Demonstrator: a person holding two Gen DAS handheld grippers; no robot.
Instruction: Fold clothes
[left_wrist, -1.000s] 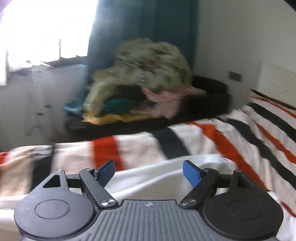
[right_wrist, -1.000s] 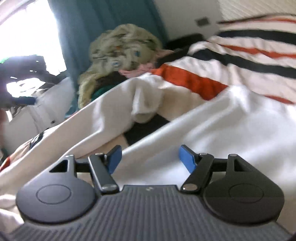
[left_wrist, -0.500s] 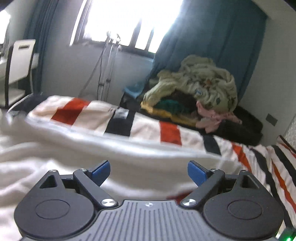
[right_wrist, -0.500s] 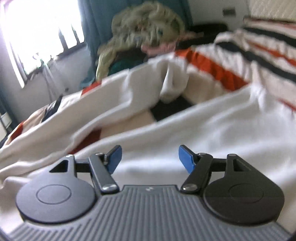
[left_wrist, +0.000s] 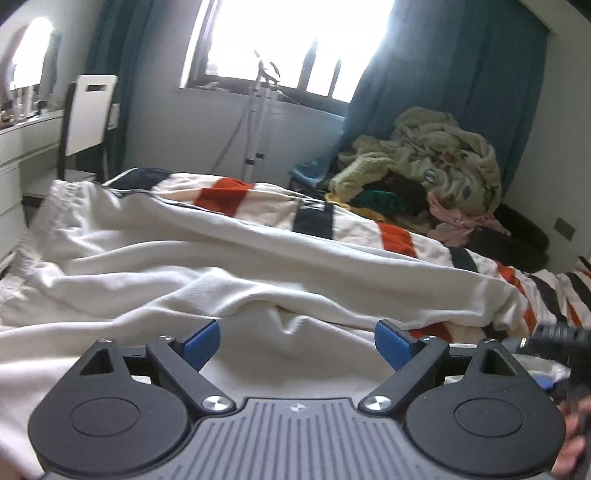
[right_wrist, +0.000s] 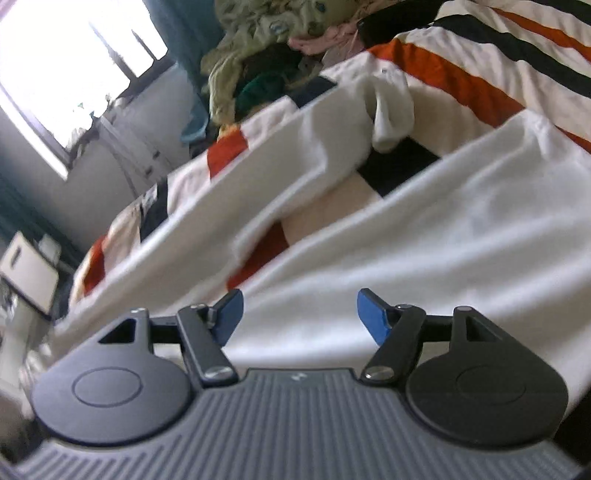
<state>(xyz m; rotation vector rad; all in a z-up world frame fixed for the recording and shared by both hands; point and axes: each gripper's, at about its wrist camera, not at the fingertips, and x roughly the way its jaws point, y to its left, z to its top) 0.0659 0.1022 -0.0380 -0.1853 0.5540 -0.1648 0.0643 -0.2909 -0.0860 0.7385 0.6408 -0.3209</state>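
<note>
White garment (left_wrist: 229, 280) lies rumpled on the striped bed (right_wrist: 480, 74); with left gripper (left_wrist: 297, 341) and right gripper (right_wrist: 299, 314) both spread and empty, we should pinch matching edges before folding.

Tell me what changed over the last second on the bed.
The left gripper swung left: its view went from the clothes pile and wall to the window and chair, with more of the white garment ahead. The right gripper tilted, rolling its view. Both stayed open, gripping nothing; the garment stayed on the striped bedspread.
</note>
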